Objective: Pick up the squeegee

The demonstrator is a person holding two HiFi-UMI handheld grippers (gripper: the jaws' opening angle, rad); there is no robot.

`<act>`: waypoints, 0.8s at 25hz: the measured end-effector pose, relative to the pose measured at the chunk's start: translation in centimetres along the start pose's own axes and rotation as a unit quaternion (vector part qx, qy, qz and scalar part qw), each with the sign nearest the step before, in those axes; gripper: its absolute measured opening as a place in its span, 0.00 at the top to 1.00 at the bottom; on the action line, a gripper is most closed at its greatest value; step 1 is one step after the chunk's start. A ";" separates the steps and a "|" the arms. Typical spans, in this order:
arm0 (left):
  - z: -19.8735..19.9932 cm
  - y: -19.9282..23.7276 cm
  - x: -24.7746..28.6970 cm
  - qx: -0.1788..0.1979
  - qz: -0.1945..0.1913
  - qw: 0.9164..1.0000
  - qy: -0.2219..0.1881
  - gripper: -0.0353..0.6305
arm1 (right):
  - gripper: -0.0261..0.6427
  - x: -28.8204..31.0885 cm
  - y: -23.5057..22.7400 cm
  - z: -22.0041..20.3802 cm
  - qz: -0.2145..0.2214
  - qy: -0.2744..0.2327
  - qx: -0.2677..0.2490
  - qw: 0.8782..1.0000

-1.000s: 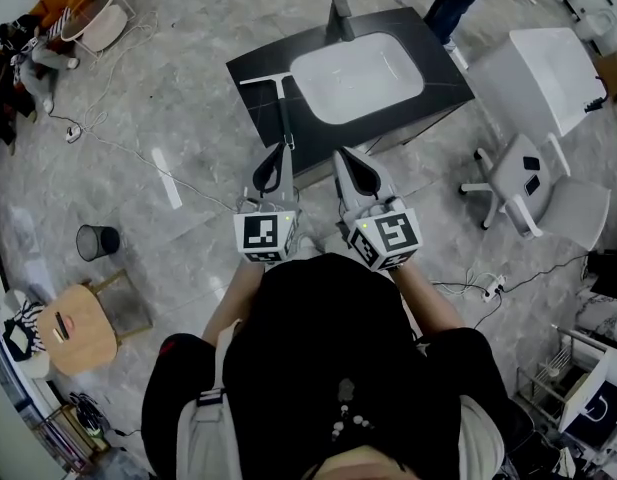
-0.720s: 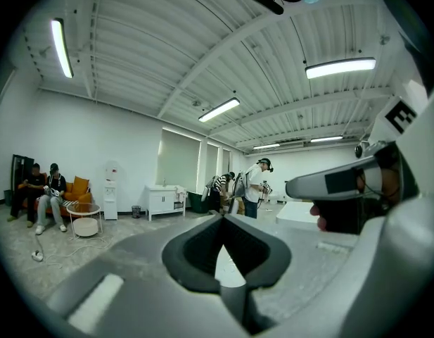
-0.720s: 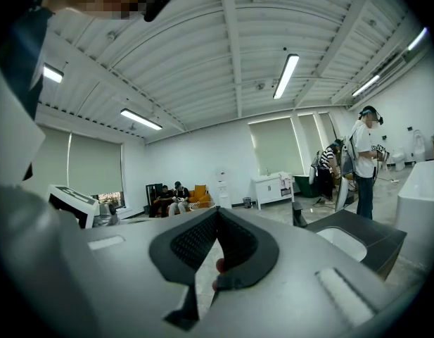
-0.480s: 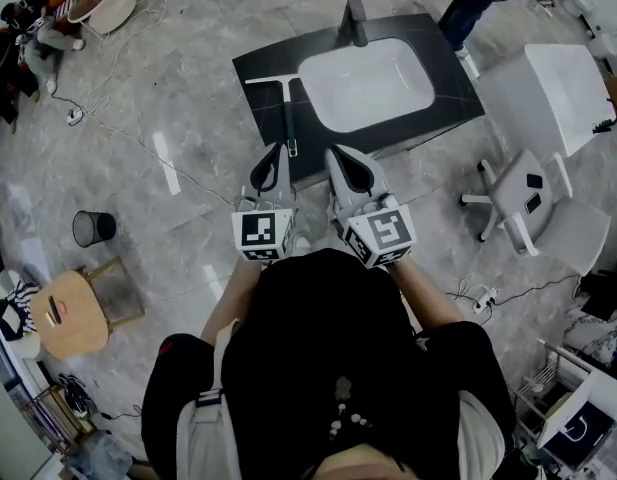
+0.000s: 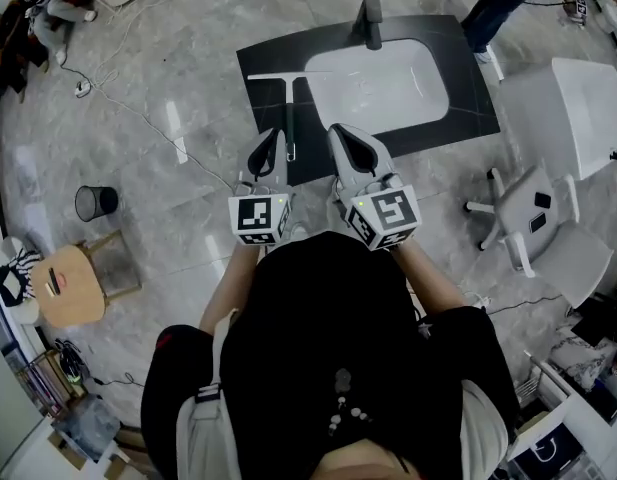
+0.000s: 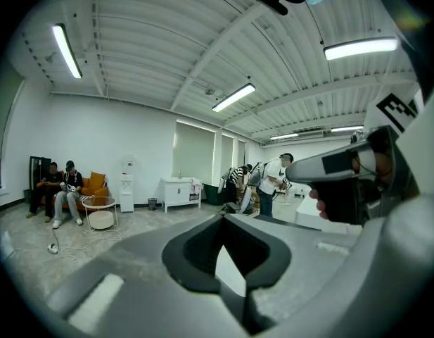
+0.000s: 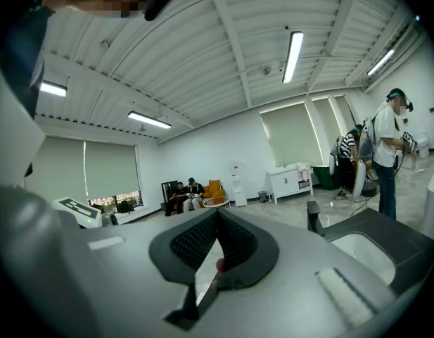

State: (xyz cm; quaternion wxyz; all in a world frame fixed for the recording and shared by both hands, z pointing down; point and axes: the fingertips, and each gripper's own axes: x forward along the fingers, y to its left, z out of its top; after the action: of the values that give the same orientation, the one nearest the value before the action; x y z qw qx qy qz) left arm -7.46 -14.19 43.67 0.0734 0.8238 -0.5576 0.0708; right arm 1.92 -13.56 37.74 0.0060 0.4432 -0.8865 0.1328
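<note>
The squeegee (image 5: 287, 108) lies on the black countertop (image 5: 260, 108), left of the sink, its pale blade at the far end and its thin dark handle pointing back at me. In the head view my left gripper (image 5: 266, 142) hovers just left of the handle's near end, jaws shut and empty. My right gripper (image 5: 341, 131) is just right of the handle, over the counter's front edge, also shut with nothing in it. Neither gripper view shows the squeegee; the left gripper (image 6: 220, 218) and right gripper (image 7: 217, 213) show only their tips meeting.
A white sink basin (image 5: 378, 83) with a dark faucet (image 5: 371, 20) fills the counter's right part. A white table (image 5: 588, 108) and an office chair (image 5: 533, 228) stand at the right. A black bin (image 5: 95, 203), a wooden stool (image 5: 73, 288) and floor cables (image 5: 138, 118) lie left. People stand and sit further off.
Both grippers have moved forward toward the counter, closing in on the squeegee's handle end. Both stayed shut. The squeegee has not moved.
</note>
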 end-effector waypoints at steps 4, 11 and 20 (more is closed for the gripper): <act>-1.2 0.5 1.9 -0.003 0.023 1.000 0.012 0.94 | 0.96 1.3 -1.3 0.1 0.027 0.011 0.003 1.000; -3.2 1.1 4.7 -0.003 0.082 0.996 0.042 0.94 | 0.96 3.7 -3.6 -0.5 0.082 0.033 0.008 0.996; -5.3 2.1 7.5 0.002 0.134 0.989 0.064 0.94 | 0.96 5.8 -5.1 -2.1 0.143 0.058 0.009 0.988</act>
State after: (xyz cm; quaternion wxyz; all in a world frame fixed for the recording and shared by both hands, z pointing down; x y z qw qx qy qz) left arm -6.78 -20.73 50.45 0.0968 0.7359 -0.6566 0.1337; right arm 2.20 -20.53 41.71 0.0349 0.3032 -0.9378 0.1657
